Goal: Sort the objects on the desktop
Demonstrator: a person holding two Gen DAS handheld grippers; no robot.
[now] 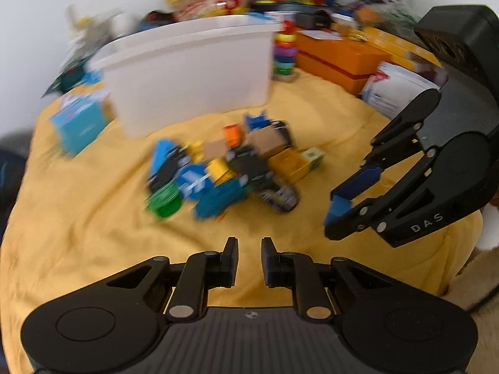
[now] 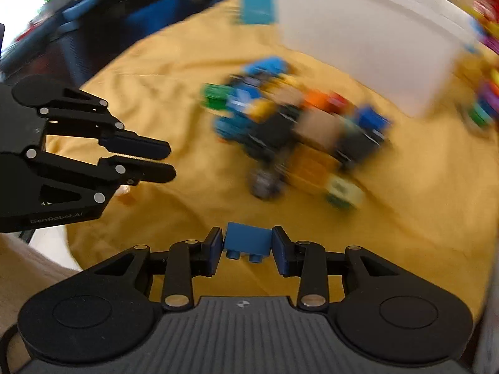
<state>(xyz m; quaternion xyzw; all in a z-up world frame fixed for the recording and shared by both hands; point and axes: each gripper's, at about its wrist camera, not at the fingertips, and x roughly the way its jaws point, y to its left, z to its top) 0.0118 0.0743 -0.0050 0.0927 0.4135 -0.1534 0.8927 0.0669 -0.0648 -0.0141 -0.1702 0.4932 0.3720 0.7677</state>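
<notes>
Right up at the lens in the right wrist view, the right gripper (image 2: 248,243) is clamped on a small blue brick (image 2: 247,239), one pad on each flat side, studs pointing back at the camera. Looks like hard plastic — light, stiff, a bit slick, so squeezing the flat faces like this seems the safest hold.

Over at left centre of that frame, the left gripper (image 2: 170,160) hovers with nothing in it, fingers (image 2: 146,147) a small gap apart; its own view shows the same narrow gap.

Further out on the yellow cloth (image 2: 156,71), mid-frame, sits the jumbled pile (image 2: 290,127) of blocks and little boxes, all motion-blurred. Behind it, upper right, is the white bin (image 2: 368,53), probably where the brick goes. My guess is the sort has barely started, since most of the pile isn't binned yet.
</notes>
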